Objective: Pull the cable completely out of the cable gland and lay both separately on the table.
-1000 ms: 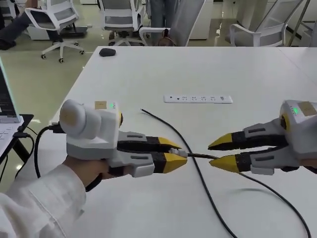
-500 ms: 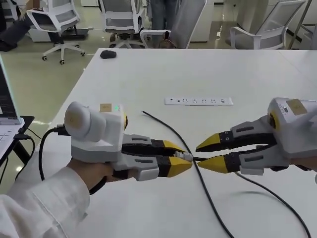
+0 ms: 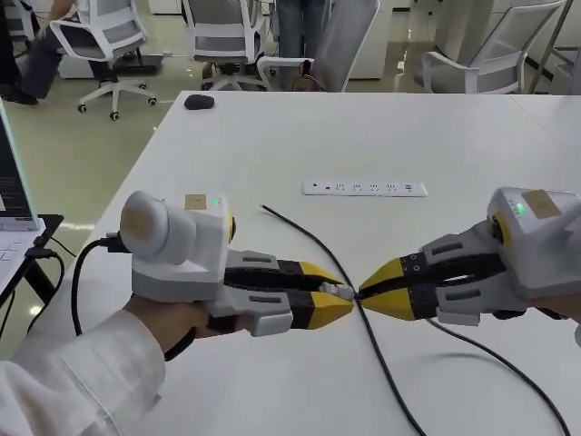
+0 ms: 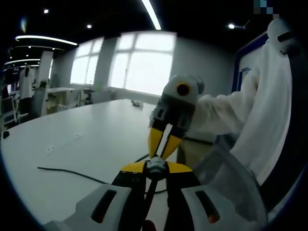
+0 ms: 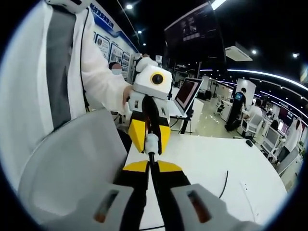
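A thin black cable (image 3: 300, 233) trails across the white table (image 3: 272, 136) and ends in a small white cable gland (image 3: 343, 290). My left gripper (image 3: 346, 292), on the left in the head view, is shut on the gland (image 4: 156, 165). My right gripper (image 3: 368, 289) faces it tip to tip, shut on the cable (image 5: 152, 160) just behind the gland (image 5: 151, 142). The cable is still inside the gland. Both are held a little above the table. From the right gripper the cable hangs down and runs off toward the near right.
A white power strip (image 3: 363, 185) lies farther back on the table, and a dark mouse (image 3: 198, 102) sits near the far left edge. Office chairs (image 3: 95, 36) stand beyond the table. A laptop (image 3: 11, 195) sits off the left edge.
My right gripper has moved left up to the gland and its jaws have gone from open to shut on the cable. The left gripper kept its hold on the gland.
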Demonstrator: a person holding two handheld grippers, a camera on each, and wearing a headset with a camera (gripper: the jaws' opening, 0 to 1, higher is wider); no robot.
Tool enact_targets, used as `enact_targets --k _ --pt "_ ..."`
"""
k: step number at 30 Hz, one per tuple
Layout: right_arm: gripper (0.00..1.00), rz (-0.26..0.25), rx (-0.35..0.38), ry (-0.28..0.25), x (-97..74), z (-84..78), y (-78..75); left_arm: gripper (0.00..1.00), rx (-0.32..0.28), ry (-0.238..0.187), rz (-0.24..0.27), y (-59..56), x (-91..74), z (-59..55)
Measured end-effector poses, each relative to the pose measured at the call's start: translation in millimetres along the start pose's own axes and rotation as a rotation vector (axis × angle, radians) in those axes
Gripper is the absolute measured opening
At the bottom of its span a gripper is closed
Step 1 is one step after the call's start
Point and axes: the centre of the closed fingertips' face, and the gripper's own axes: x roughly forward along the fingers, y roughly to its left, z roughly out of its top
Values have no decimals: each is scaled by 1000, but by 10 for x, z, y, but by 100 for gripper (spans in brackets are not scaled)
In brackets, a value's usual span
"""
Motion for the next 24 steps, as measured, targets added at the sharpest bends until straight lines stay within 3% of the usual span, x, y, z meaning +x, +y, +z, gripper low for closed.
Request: enact_targets --k 14,18,24 --pt "4 -30 42 35 -102 -245 -49 16 -3 2 17 51 -87 -24" --pt "4 -48 54 87 -160 -411 -65 16 -18 -17 24 78 -155 0" --pt "4 -66 88 74 -217 -452 -52 16 -17 -26 30 89 -164 20"
